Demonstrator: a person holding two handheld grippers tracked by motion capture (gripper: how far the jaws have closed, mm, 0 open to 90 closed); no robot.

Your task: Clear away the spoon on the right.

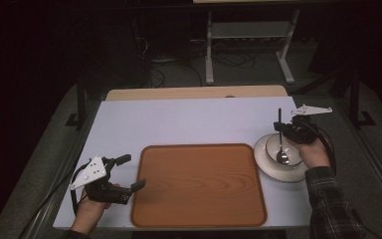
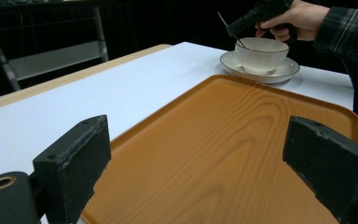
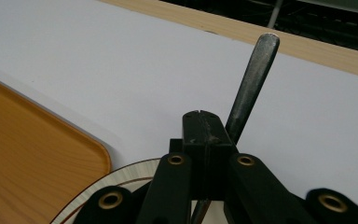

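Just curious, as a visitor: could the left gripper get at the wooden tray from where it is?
Probably yes: the left gripper is open at the tray's near edge, and nothing lies between them.

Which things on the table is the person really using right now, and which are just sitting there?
In use:
- spoon, pinched by the right hand-held gripper
- bowl, with the spoon's end in it
- saucer under the bowl

Just sitting there:
- wooden tray, nothing on it
- left hand-held gripper, open beside the tray, holding nothing
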